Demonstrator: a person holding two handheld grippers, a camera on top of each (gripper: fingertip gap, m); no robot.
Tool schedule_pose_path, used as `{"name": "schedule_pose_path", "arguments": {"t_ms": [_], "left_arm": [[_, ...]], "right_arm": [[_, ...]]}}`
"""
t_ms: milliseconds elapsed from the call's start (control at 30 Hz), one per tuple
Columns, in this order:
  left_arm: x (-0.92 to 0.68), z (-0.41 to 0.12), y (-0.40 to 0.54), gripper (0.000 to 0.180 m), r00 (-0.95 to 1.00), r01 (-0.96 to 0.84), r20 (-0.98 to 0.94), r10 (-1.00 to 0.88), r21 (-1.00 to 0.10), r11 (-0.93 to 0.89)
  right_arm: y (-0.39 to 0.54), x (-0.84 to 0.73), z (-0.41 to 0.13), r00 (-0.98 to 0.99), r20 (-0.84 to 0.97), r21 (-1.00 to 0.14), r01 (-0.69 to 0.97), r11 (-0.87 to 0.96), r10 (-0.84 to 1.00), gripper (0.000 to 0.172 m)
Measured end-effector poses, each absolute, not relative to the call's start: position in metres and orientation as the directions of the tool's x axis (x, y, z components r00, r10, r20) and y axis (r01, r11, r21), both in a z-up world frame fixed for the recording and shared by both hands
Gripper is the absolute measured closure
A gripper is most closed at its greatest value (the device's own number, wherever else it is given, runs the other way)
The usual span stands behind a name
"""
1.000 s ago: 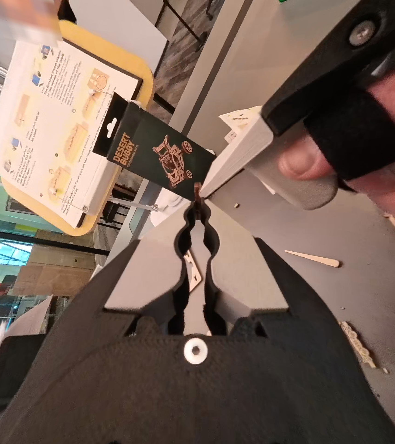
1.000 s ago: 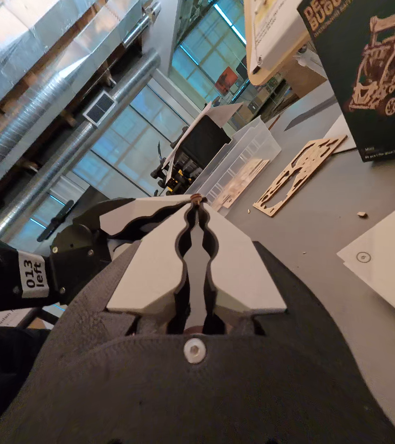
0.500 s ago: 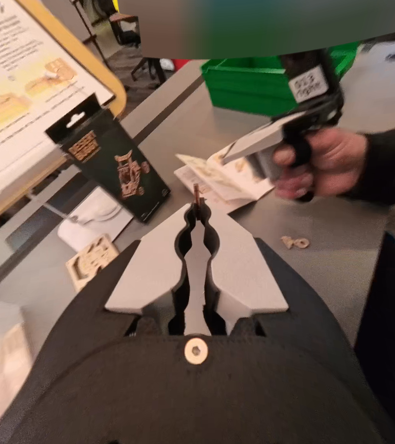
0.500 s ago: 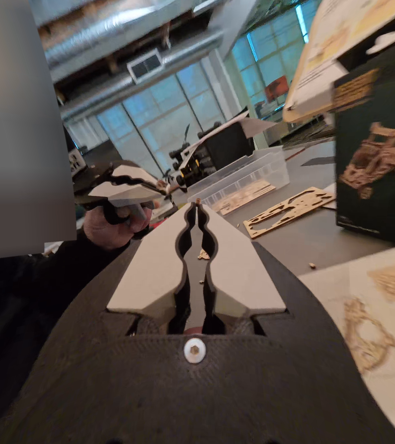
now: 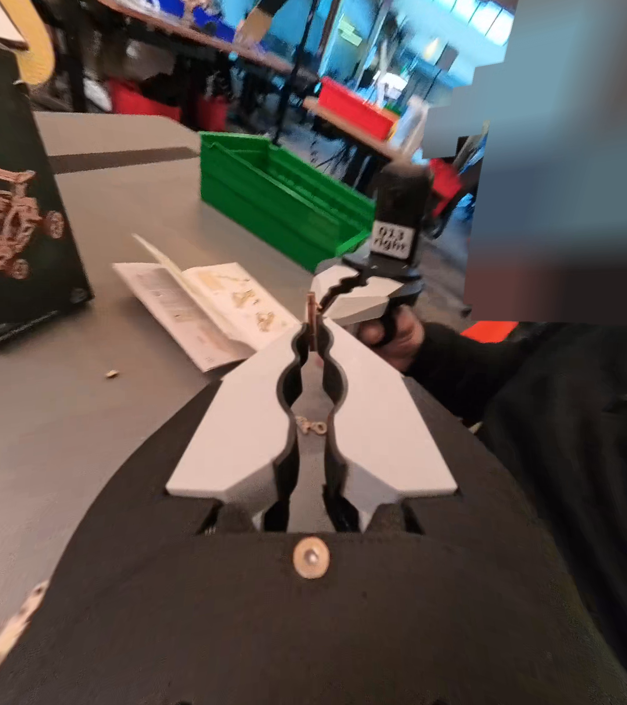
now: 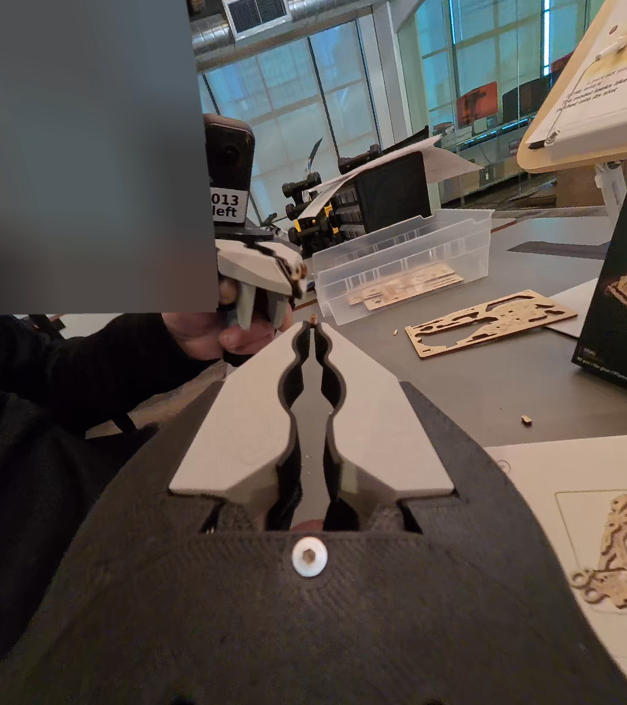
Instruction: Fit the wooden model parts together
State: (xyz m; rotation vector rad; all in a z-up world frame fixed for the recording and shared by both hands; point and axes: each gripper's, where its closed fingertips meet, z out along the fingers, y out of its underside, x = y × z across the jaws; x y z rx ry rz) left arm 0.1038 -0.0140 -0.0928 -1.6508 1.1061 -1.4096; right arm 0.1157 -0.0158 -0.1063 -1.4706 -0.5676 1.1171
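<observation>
In the left wrist view my left gripper (image 5: 311,332) is shut on a thin flat wooden part (image 5: 311,311) that stands up out of its tips. In the right wrist view this part (image 6: 298,271) shows small round holes at the left gripper's tips (image 6: 298,281). My right gripper (image 6: 312,332) is shut on a small wooden peg (image 6: 313,327) whose end pokes out of its tips. In the left wrist view the right gripper (image 5: 322,305) is held just right of the flat part, its tip close to it. Both are held above the grey table (image 5: 75,419).
A green bin (image 5: 277,194), an open booklet (image 5: 205,301) and a black kit box (image 5: 10,229) are on the table. A small wooden piece (image 5: 311,426) lies below the left gripper. A clear tray (image 6: 403,267), a cut-out wooden sheet (image 6: 487,328) and a white sheet (image 6: 590,553) lie to the right. My left and right fingertips are right by each other. The small wooden piece (image 5: 311,426) lies around 15 cm away from my right fingertips.
A second ago the two tips met, then they drew apart; now the right tip is close to the left's part again. Both views have swung level. Both grippers stayed shut on their parts.
</observation>
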Motion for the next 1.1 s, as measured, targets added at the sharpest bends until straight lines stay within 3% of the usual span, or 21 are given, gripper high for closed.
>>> {"name": "schedule_pose_path", "arguments": {"t_ms": [267, 500, 800, 1100], "left_arm": [[0.112, -0.117, -0.031, 0.179, -0.127, -0.216, 0.630, -0.766, -0.771, -0.599], [0.122, -0.116, -0.036, 0.180, -0.222, -0.201, 0.746, -0.628, -0.665, -0.719], [0.127, -0.123, -0.029, 0.180, -0.126, -0.192, 0.735, -0.666, -0.677, -0.711], [0.128, -0.123, -0.023, 0.180, -0.076, -0.151, 0.719, -0.691, -0.693, -0.705]], "right_arm": [[-0.019, 0.114, -0.128, 0.471, -0.311, -0.950, -0.150, -0.273, 0.825, 0.172], [-0.023, 0.114, -0.123, 0.418, -0.362, -0.930, -0.224, -0.292, 0.833, 0.172], [-0.022, 0.126, -0.109, 0.431, -0.392, -0.914, -0.285, -0.289, 0.813, 0.172], [-0.014, 0.122, -0.117, 0.521, -0.349, -0.937, -0.213, -0.277, 0.779, 0.172]]}}
